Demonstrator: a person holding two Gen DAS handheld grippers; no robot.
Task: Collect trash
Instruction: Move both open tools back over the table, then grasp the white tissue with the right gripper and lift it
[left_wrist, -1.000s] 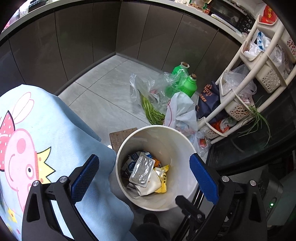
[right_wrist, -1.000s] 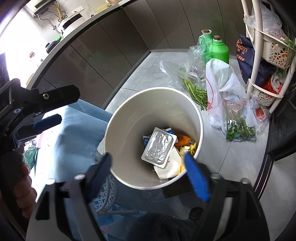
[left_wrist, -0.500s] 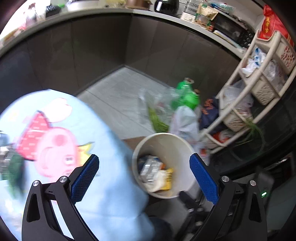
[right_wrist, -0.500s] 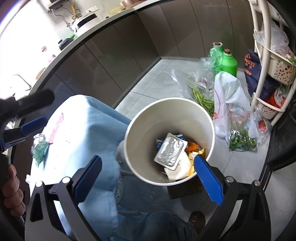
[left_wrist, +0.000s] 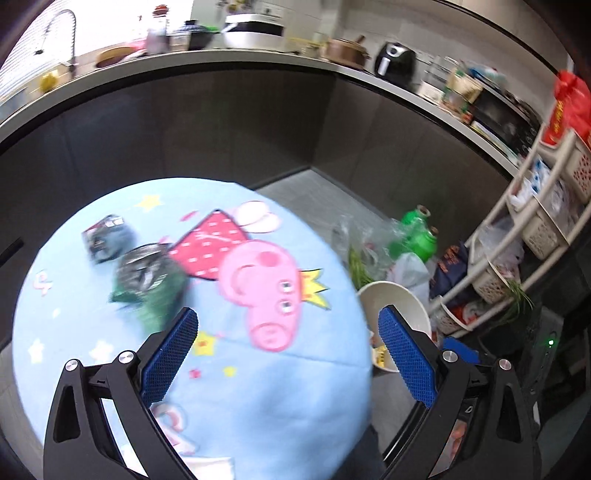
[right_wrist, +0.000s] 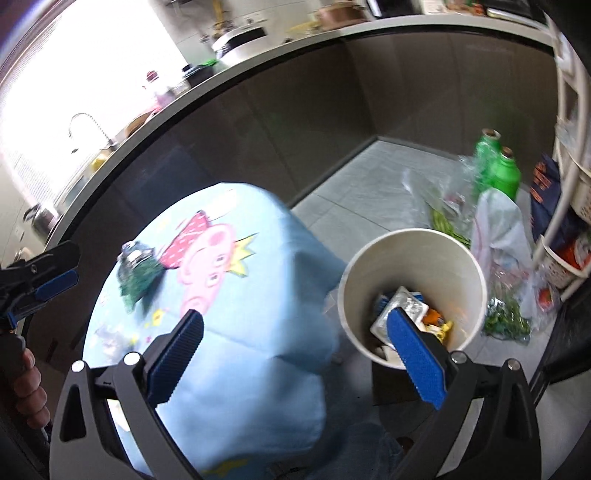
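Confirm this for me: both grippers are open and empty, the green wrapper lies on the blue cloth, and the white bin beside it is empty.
The white bin is not empty: the right wrist view shows wrappers and a foil pack inside. The rest stands: left gripper and right gripper open and empty, green wrapper on the blue cloth.

You have a crumpled green wrapper (left_wrist: 147, 284) lying on the cloth just ahead of your left claw's (left_wrist: 284, 354) left finger, silver foil showing at its top. A darker blue-grey packet (left_wrist: 107, 238) lies just beyond it, apart. The white bin (right_wrist: 410, 295) stands upright behind your right claw's (right_wrist: 295, 354) right finger, holding wrappers.
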